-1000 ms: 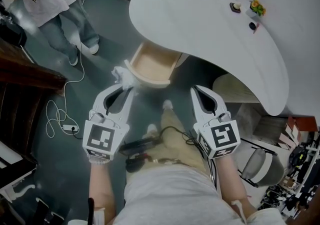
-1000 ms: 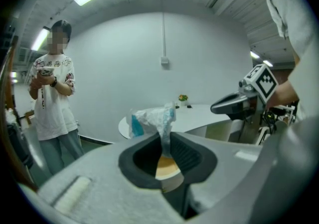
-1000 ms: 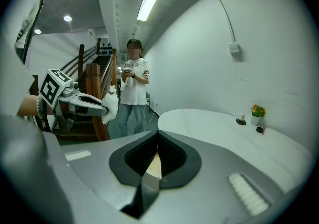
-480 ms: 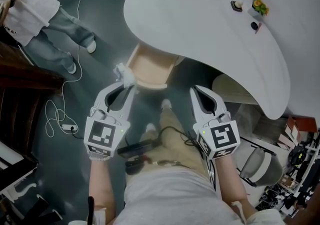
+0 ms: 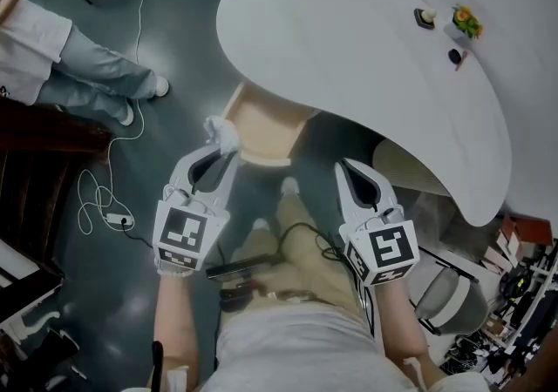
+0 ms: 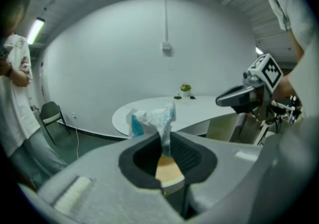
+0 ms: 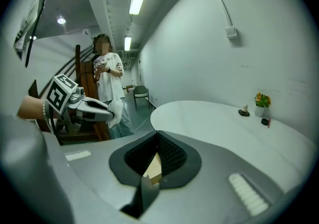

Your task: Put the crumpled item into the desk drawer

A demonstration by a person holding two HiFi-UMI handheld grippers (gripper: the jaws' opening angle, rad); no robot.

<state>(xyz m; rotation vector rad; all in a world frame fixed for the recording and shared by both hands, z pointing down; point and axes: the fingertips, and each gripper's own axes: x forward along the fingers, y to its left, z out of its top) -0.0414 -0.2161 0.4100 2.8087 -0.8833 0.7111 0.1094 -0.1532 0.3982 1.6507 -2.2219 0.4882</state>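
White curved tabletop (image 5: 366, 59): its edge overhangs the rear of the open pale wooden drawer (image 5: 261, 125), so only the front part of the drawer is exposed. Risk: if the tool is pushed in too deep or too high, the tabletop edge would be struck.

Left gripper (image 5: 216, 145): jaws are clamped on the crumpled white-and-blue item (image 6: 149, 118), which is pinched by a narrow twisted neck, with the bulk sticking out past the tips. Right gripper (image 5: 347, 169): jaws are together, nothing is held, and it is parked near the drawer's right side. Risk: the drawer front could be nudged by it if it drifts in.

Location of the item: it is seen in the head view at the drawer's near-left corner, over or just beside the rim; which one cannot be told, nor its height above the drawer.

Failure modes, as judged:
- Release here: the item may land on the rim or the grey floor (image 5: 96, 146), since it is not clearly over the cavity.
- Thin grip: slip is likely if the bulk is snagged on the drawer wall.
- Light, crumpled material: it may stick to a jaw pad on opening and be dragged back out.

The small potted flower (image 5: 466, 20) on the far tabletop is well apart; no interference is expected.
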